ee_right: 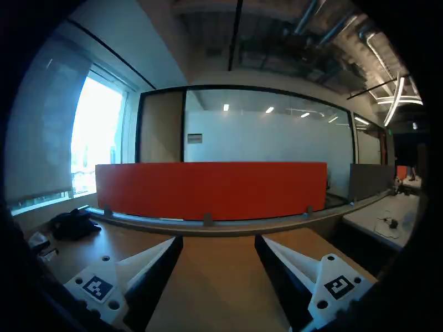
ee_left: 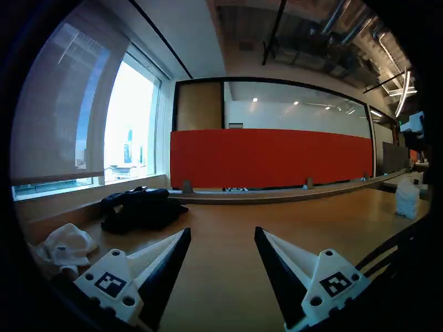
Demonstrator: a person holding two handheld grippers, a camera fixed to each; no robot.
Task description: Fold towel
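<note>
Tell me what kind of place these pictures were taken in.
Most likely an open-plan office: a long wooden desk with a red divider panel along its back edge, a glass-walled room behind it, and exposed ducts overhead.

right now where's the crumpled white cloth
In the left gripper view, the crumpled white cloth lies far left on the wooden table, beside the black bundle.

Blown-out window [ee_left: 128, 138] glare, fisheye bending.
</note>
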